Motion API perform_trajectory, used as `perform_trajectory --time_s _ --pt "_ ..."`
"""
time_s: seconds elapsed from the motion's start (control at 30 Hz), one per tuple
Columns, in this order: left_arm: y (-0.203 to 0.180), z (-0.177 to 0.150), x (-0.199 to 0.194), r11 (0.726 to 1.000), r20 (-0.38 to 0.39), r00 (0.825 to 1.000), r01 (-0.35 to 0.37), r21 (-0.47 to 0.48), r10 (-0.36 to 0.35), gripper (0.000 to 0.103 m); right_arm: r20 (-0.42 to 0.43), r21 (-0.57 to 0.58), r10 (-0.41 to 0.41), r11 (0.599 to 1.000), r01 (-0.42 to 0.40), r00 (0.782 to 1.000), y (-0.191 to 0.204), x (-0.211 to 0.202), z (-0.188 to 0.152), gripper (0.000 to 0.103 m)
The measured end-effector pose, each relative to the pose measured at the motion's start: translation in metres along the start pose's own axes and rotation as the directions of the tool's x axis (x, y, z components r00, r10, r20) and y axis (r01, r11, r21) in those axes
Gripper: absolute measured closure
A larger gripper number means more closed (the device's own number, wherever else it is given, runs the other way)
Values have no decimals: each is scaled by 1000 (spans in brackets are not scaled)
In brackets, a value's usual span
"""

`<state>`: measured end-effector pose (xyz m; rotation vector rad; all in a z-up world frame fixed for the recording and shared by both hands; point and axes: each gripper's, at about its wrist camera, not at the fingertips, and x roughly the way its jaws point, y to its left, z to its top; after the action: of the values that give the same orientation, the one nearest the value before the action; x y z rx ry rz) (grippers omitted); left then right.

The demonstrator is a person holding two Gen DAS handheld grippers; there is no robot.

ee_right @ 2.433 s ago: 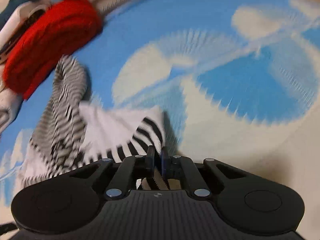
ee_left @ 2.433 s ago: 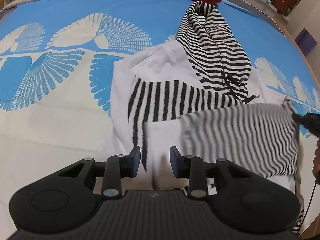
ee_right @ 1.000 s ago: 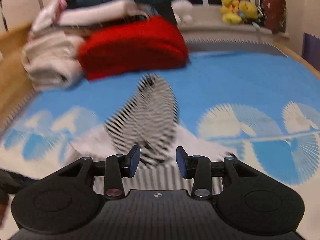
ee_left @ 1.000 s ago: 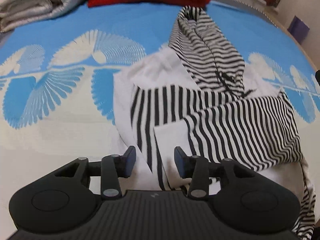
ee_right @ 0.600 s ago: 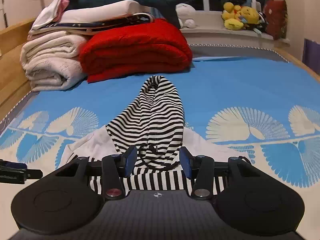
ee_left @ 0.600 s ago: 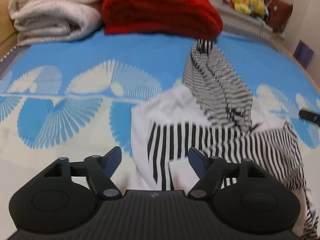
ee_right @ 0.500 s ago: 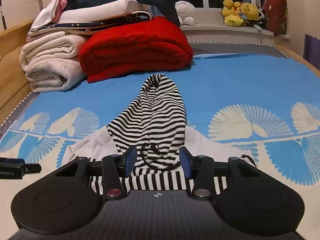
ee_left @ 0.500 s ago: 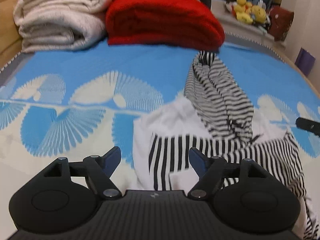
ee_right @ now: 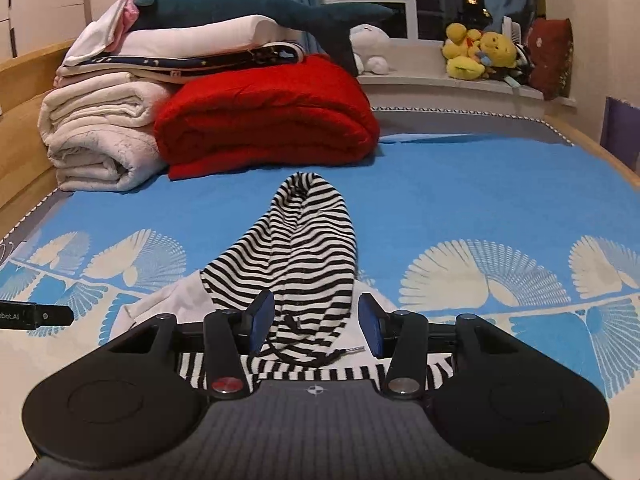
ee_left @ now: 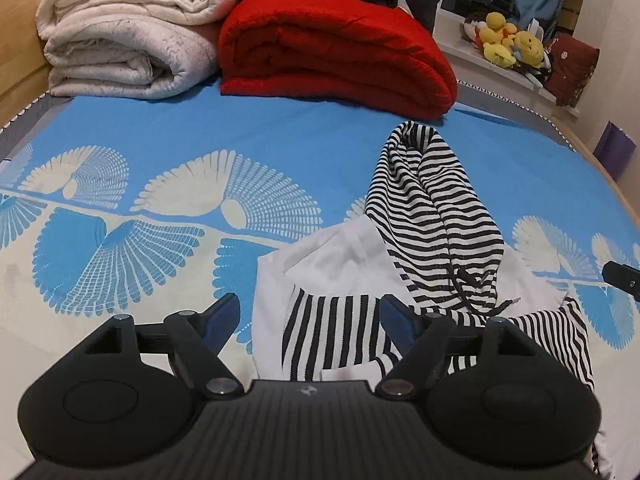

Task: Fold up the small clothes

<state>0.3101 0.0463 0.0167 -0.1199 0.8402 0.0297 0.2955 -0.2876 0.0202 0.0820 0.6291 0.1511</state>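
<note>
Left gripper [ee_left: 310, 318] just widened, empty; right gripper [ee_right: 316, 322] half-open, empty above hoodie [ee_right: 296, 256].

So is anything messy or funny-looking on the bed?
Yes. The hoodie is only half folded: its striped hood sticks straight out toward the red blanket, the drawstring lies loose in a tangle, and one sleeve sits slanted across the body. The blankets behind are stacked neatly.
</note>
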Motion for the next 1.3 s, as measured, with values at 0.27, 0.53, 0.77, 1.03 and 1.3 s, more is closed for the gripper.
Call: perform_trajectory --time_s 0.27,0.53,0.77,1.03,1.3 --pt "-3 -2 -3 1000 11 1000 6 11 -6 22 11 -27 -31 999 31 999 -3 -3 -2 56" --pt "2 -6 3 1000 -17 1000 -14 20 15 22 -23 0 -22 1000 22 999 -10 0 -1 56" --pt "1 -7 7 999 -16 999 -42 23 42 29 -18 22 -25 999 25 1000 -17 -2 1 56" --pt "-8 -5 4 998 8 999 -53 30 53 36 -33 27 -23 999 24 999 -27 -4 -1 56" --pt "-16 -2 -7 998 39 998 -48 39 47 44 -32 29 -29 999 30 999 -34 -9 -2 56"
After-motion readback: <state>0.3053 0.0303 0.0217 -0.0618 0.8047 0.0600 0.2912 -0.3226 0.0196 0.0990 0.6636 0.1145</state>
